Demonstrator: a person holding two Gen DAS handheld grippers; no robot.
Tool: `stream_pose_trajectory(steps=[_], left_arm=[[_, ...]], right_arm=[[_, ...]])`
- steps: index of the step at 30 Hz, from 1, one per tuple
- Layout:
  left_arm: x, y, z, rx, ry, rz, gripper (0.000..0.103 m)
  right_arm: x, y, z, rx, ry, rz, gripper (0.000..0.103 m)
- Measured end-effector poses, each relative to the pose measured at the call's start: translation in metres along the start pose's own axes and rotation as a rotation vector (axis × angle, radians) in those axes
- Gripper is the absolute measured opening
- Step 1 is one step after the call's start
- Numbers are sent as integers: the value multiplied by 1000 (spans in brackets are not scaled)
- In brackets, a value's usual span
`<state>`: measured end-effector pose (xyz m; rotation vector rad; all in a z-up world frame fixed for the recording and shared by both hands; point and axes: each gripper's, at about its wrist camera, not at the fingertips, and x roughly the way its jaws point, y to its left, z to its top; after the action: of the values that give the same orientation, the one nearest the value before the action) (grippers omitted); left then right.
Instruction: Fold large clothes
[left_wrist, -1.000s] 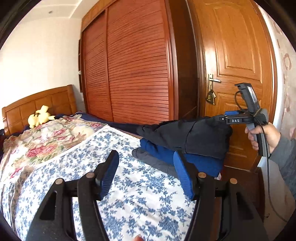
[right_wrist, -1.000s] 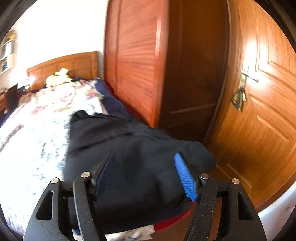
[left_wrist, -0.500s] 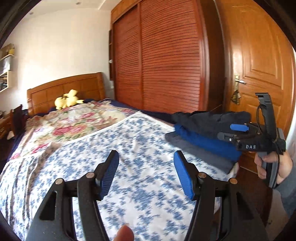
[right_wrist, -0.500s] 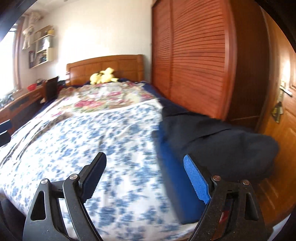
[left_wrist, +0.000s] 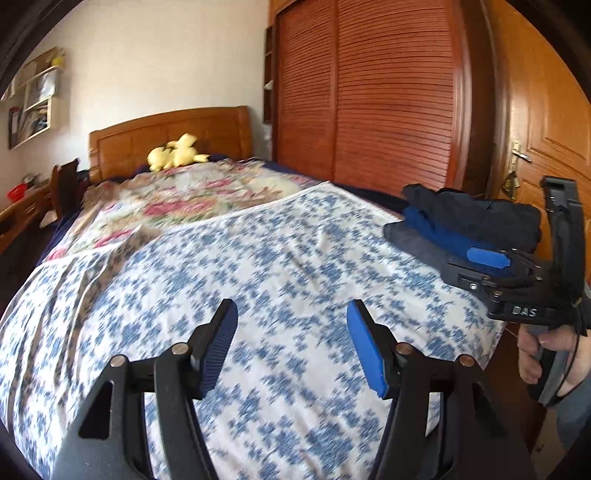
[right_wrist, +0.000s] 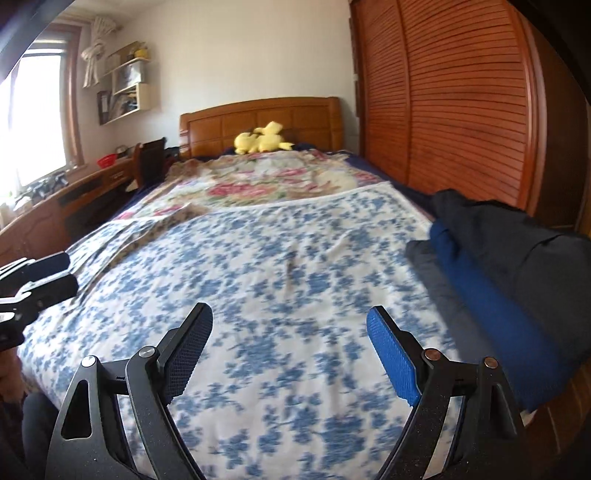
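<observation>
A stack of folded clothes lies at the bed's right edge: a black garment (left_wrist: 476, 214) (right_wrist: 517, 251) on top, a blue one (left_wrist: 439, 232) (right_wrist: 480, 288) under it, a grey one (left_wrist: 406, 236) (right_wrist: 428, 266) at the bottom. My left gripper (left_wrist: 291, 306) hangs open over the blue-flowered bedspread (left_wrist: 258, 266) (right_wrist: 277, 258), nothing between its fingers. My right gripper (right_wrist: 290, 310) is also open and empty, left of the stack. In the left wrist view the right gripper (left_wrist: 469, 267) sits just in front of the stack, held by a hand (left_wrist: 539, 354). The left gripper (right_wrist: 64, 275) shows at the right wrist view's left edge.
A rose-patterned quilt (left_wrist: 192, 192) covers the far half of the bed, with a yellow plush toy (left_wrist: 177, 155) (right_wrist: 264, 140) at the wooden headboard (right_wrist: 258, 118). A louvred wardrobe (left_wrist: 369, 92) and a door (left_wrist: 546, 129) stand along the right. A desk (right_wrist: 74, 192) and chair (right_wrist: 151, 158) stand at the left.
Both views have swung left, from the door and stack toward the open bedspread. The right gripper has drawn back from the black garment, which lies on the stack, and its jaws stand wider.
</observation>
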<state>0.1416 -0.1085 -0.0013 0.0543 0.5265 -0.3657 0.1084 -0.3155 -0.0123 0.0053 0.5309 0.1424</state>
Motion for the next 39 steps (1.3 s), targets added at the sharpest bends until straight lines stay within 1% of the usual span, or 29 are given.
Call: stream_pose_trajectory(steps=[3,7,11,14,19,24,30,35,39], left_arm=[[-9,13,-11,-25,9,28,61],[-28,31,-30,-70,16,91,61],[-45,42,-44,-101,27,122,61],[-62,54,-55,-128,24,151,61],[-88,69,-66,-182,13,177,61],[-117,79,-66,-202,-28,215,61],[-149,84,-57,-199,-95,254,61],[-171,84,-51,-174,-149,294,61],[-178,83,-50,-169,-166,301,61]], right_arm=[[-1,17,-8,-6,4,25,87],[-5,37,-21,1,15,64,87],[-11,57,-32,-2,16,96,87],[-16,72,-37,-4,15,123,87],[-24,101,-43,-23,14,160,87],[-36,126,-40,-45,-7,197,87],[-57,154,-30,-90,-61,222,87],[-79,161,-19,-89,-120,231,87],[-91,162,-14,-90,-158,218,87]])
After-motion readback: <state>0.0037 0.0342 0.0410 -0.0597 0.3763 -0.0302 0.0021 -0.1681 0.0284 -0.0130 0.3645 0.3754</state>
